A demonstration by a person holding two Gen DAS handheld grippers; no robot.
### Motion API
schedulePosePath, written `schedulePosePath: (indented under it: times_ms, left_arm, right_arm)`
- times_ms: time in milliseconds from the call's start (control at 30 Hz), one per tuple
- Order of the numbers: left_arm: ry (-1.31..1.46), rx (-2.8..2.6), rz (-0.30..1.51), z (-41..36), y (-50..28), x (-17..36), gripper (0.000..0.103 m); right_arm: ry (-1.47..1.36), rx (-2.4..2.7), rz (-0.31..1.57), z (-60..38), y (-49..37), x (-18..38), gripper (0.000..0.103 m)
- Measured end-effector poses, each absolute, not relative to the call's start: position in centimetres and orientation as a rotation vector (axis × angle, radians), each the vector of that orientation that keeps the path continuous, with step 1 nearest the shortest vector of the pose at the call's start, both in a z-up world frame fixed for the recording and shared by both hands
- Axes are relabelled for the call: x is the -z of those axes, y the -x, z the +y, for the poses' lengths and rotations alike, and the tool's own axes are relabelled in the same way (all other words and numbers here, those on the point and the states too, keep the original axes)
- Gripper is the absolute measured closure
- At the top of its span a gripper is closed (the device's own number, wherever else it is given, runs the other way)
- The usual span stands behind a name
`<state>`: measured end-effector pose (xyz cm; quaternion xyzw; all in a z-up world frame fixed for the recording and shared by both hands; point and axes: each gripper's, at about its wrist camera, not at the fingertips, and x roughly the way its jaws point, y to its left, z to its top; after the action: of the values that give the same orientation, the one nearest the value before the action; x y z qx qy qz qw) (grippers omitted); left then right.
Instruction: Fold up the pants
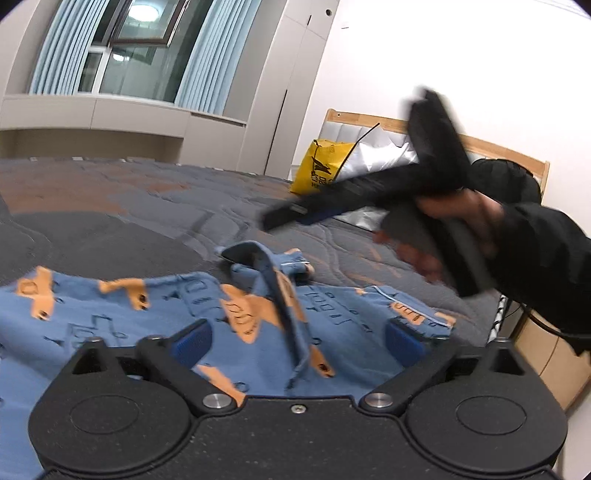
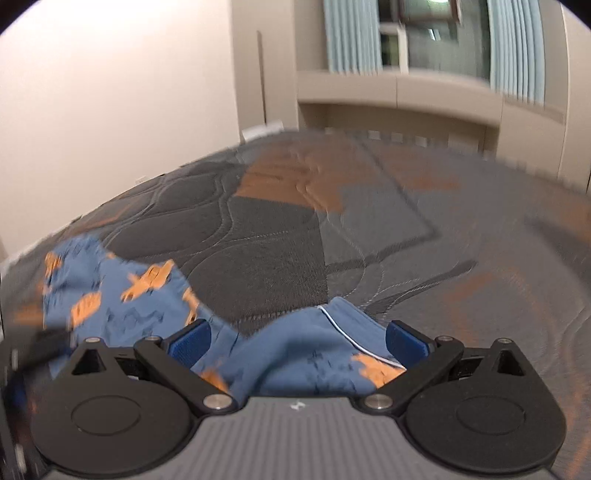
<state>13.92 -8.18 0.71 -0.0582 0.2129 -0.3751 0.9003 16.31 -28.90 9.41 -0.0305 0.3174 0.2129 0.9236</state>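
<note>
Pants [image 1: 155, 314]: mid blue w/ orange vehicle-like prints + dark line doodles, thin white piping at one hem. Bedspread [image 1: 147, 206]: dark grey/charcoal w/ rust-orange patches, wavy quilted stitch lines. Left gripper [image 1: 295, 339]: black body, blue pads. Right gripper [image 2: 297, 341]: black arms, grey ribbed body, blue pads. Bag [image 1: 317, 166]: yellow, black print. Curtains [image 1: 207, 55]: pale blue. Sleeve [image 1: 546, 251]: black.

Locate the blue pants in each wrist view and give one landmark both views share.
Left wrist view: the blue pants fill the lower half, crumpled on the bedspread, with a fold standing up at centre.
Right wrist view: the blue pants lie lower left and run along the bottom centre.
Shared landmark: the window with pale blue curtains, at the top of both.
</note>
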Motion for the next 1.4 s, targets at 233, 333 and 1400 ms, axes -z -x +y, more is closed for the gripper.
schedulePosePath:
  times_ms: [233, 333, 1400]
  left_arm:
    - [0.138, 0.808, 0.511, -9.0, -14.8, -0.4, 0.079]
    - [0.125, 0.812, 0.520, -9.5, -14.7, -0.7, 0.094]
    - [-0.227, 0.821, 0.497, -12.0, -10.0, -0.3, 0.103]
  right_arm:
    - [0.066, -0.376, 0.875, -26.4, -23.3, -8.1, 0.041]
    - [0.145, -0.343, 0.935, -25.1, -23.9, -6.8, 0.064]
    - [-0.308, -0.003, 0.568, -41.4, 2.9, -3.3, 0.070]
